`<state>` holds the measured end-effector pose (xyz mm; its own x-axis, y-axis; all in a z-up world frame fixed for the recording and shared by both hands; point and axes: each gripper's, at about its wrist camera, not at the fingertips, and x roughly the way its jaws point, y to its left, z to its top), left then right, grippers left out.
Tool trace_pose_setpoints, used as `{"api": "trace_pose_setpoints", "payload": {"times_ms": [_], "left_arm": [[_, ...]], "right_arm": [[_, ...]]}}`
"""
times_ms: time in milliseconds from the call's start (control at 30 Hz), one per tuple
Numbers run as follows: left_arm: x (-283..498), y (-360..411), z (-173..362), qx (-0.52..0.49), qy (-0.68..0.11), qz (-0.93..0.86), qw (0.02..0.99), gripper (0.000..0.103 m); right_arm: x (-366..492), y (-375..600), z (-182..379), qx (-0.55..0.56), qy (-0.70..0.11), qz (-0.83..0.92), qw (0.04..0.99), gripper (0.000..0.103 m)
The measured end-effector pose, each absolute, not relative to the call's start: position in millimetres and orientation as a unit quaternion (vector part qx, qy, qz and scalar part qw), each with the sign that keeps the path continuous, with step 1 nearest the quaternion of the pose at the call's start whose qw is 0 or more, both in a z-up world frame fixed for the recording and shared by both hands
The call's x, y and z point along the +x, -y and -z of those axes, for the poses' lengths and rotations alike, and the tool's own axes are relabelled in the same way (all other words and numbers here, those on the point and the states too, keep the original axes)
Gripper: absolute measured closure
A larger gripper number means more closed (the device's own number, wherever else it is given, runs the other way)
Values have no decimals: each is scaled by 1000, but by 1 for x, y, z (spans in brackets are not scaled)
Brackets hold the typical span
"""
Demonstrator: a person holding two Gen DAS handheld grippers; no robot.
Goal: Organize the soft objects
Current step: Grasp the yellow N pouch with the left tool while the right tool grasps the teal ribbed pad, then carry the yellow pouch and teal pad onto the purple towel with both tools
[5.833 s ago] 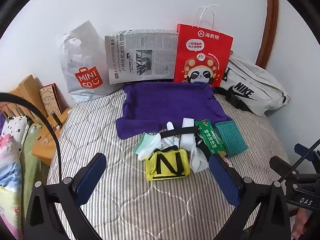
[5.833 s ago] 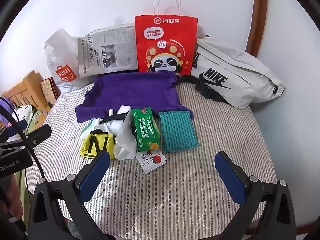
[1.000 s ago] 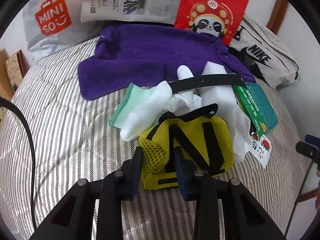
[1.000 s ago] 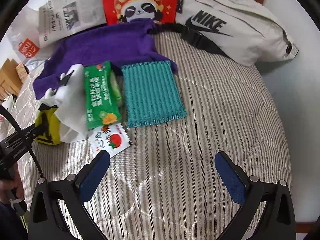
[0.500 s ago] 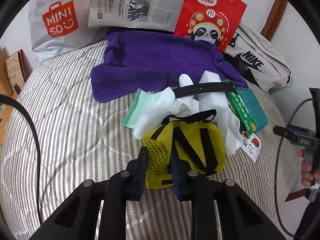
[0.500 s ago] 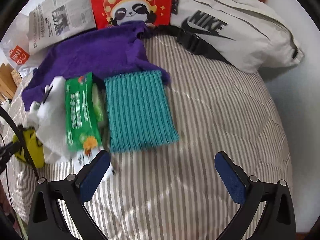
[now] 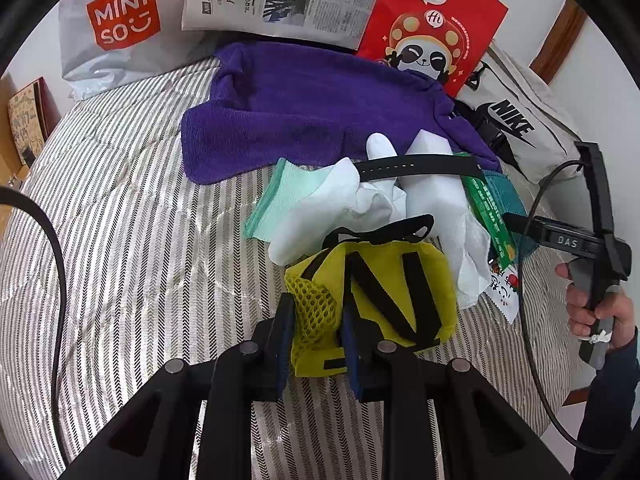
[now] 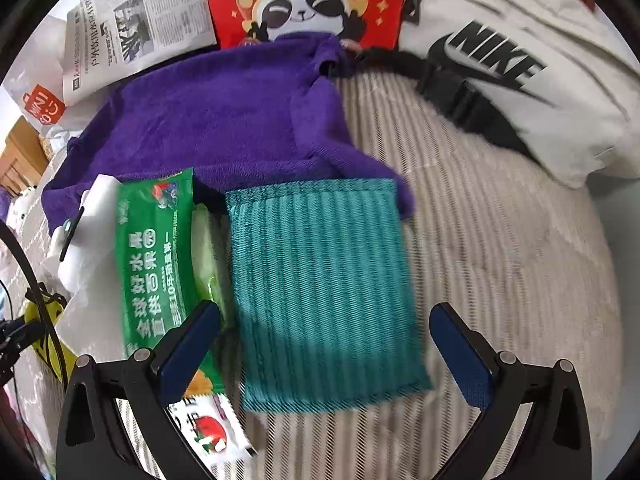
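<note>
Pinching the yellow mesh pouch (image 7: 372,300) by its corner, left gripper (image 7: 316,336) nearly closed, ready to lift; right gripper (image 8: 324,344) wide open, empty, straddling teal ribbed cloth (image 8: 324,280).

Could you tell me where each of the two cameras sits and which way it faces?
Left wrist: on the left tool, facing steeply down the bed; fingers pinch the yellow pouch; the person's right hand shows.
Right wrist: on the right tool, facing down at the teal cloth; fingers wide open.
Shared: purple towel, red panda bag, green packet.
</note>
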<state>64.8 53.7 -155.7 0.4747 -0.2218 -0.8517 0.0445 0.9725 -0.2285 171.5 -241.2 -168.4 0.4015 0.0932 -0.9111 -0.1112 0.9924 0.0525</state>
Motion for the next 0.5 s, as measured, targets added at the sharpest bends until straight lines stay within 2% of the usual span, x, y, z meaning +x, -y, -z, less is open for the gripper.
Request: {"api": "trace_pose_setpoints", "payload": {"times_ms": [167, 233, 300, 500], "left_arm": [[67, -52, 156, -88, -509, 80, 853, 81], [69, -52, 158, -87, -511, 80, 851, 81], [69, -51, 159, -88, -512, 81, 850, 81], [68, -53, 157, -91, -509, 84, 852, 81]], "right_arm": [[175, 241, 176, 10, -526, -73, 848, 1], [175, 243, 177, 22, -523, -84, 848, 11], [173, 246, 174, 26, -523, -83, 848, 14], [160, 255, 159, -3, -520, -67, 852, 15]]}}
